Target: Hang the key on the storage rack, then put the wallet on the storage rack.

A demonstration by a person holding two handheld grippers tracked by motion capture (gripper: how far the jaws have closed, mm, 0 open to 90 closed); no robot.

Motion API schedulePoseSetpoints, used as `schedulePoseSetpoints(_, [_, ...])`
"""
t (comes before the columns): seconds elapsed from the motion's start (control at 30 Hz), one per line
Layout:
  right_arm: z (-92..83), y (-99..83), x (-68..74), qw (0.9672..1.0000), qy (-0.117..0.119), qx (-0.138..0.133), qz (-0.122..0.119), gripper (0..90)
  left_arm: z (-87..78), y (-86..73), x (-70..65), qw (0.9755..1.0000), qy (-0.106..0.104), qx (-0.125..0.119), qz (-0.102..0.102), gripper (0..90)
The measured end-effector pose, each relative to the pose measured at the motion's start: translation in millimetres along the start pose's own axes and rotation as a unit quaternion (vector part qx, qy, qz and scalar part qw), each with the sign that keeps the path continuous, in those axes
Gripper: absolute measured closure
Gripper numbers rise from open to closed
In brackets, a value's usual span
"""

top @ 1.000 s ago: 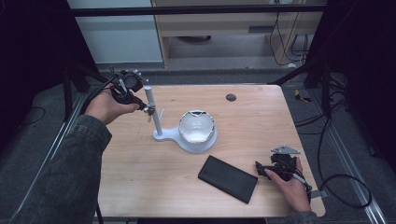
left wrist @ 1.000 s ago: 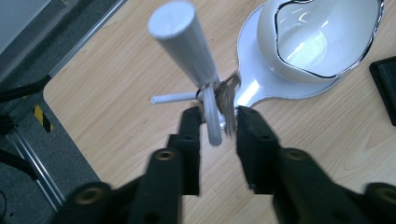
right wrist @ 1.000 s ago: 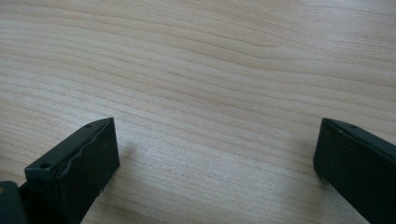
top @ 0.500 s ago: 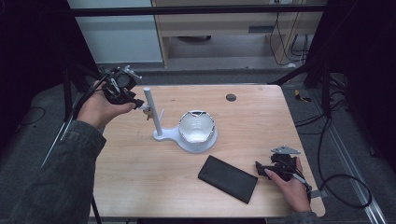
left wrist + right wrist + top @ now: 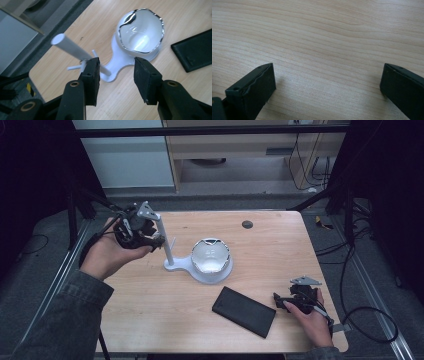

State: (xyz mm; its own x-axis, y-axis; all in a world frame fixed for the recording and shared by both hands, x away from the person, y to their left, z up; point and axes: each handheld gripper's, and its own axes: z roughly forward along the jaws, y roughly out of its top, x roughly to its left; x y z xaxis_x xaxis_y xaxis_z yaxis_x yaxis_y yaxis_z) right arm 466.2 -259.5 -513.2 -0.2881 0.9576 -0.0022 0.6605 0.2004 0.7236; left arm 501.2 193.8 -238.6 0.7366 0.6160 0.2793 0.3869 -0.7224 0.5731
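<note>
Left tool (image 5: 152, 240): jaws apart, have just been opening, nothing btwn them; held above the worktop's (image 5: 270, 255) far-left corner, just beside the white post (image 5: 75, 51) of the white stand (image 5: 192, 265). Stand's base carries a shiny white bowl-like piece (image 5: 211, 255), near worktop centre. Right tool (image 5: 280, 302): jaws wide apart, empty, resting low on worktop at near-right, just beside a flat black slab (image 5: 243, 311).
</note>
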Motion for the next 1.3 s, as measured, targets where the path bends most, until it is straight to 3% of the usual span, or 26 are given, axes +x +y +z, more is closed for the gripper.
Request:
schedulePoseSetpoints(0.33, [-0.1, 0.1, 0.1, 1.0, 0.001, 0.0, 0.001, 0.5, 22.0, -7.6, -33.1, 0.9994, -0.029, -0.013, 0.016, 48.7])
schedulePoseSetpoints(0.63, [-0.1, 0.1, 0.2, 1.0, 0.001, 0.0, 0.002, 0.5, 60.4, -24.7, -63.5, 0.998, -0.057, -0.016, 0.02, 47.0])
schedulePoseSetpoints(0.8, [-0.3, 0.0, 0.5, 1.0, 0.0, 0.0, 0.0, 1.0, 88.2, -41.2, -86.6, 0.9959, -0.079, -0.04, 0.015, 57.2])
schedulePoseSetpoints(0.87, [-0.7, 0.1, 0.8, 1.0, 0.001, -0.001, 0.001, 2.2, 94.0, -44.0, -90.0, 0.9956, -0.082, -0.041, 0.016, 63.0])
schedulePoseSetpoints(0.9, [-1.1, 0.4, 0.9, 1.0, 0.002, 0.0, 0.0, 3.4, 106.2, -49.6, -95.6, 0.9942, -0.098, -0.041, 0.014, 63.0])
schedulePoseSetpoints(0.93, [-2.9, 1.8, 1.7, 1.0, 0.007, 0.001, -0.006, 5.9, 112.6, -52.3, -98.2, 0.9933, -0.107, -0.042, 0.012, 70.0])
schedulePoseSetpoints(1.03, [-7.2, 2.5, 4.1, 0.9999, 0.007, -0.009, -0.011, 9.0, 141.1, -64.2, -111.4, 0.9918, -0.124, -0.026, 0.018, 77.0])
schedulePoseSetpoints(1.1, [-10.5, 3.4, 6.8, 0.9997, 0.005, -0.019, -0.014, 11.2, 149.5, -71.6, -115.7, 0.9898, -0.137, -0.038, -0.002, 82.4])
schedulePoseSetpoints(1.13, [-11.5, 3.8, 7.5, 0.9996, 0.003, -0.022, -0.017, 12.4, 153.7, -74.6, -119.0, 0.989, -0.145, -0.03, -0.001, 84.7])
schedulePoseSetpoints(1.2, [-12.1, 4.6, 8.3, 0.9995, 0.002, -0.025, -0.019, 13.4, 156.0, -76.7, -122.0, 0.9896, -0.142, -0.02, 0.008, 87.3])
schedulePoseSetpoints(1.23, [-13.5, 6.2, 9.2, 0.9992, 0.0, -0.032, -0.024, 15.9, 159.6, -83.6, -128.0, 0.9914, -0.13, -0.017, 0.004, 88.8])
schedulePoseSetpoints(1.3, [-14.8, 7.0, 9.7, 0.9988, -0.003, -0.039, -0.03, 18.8, 163.8, -89.5, -134.4, 0.991, -0.133, -0.008, 0.006, 89.4])
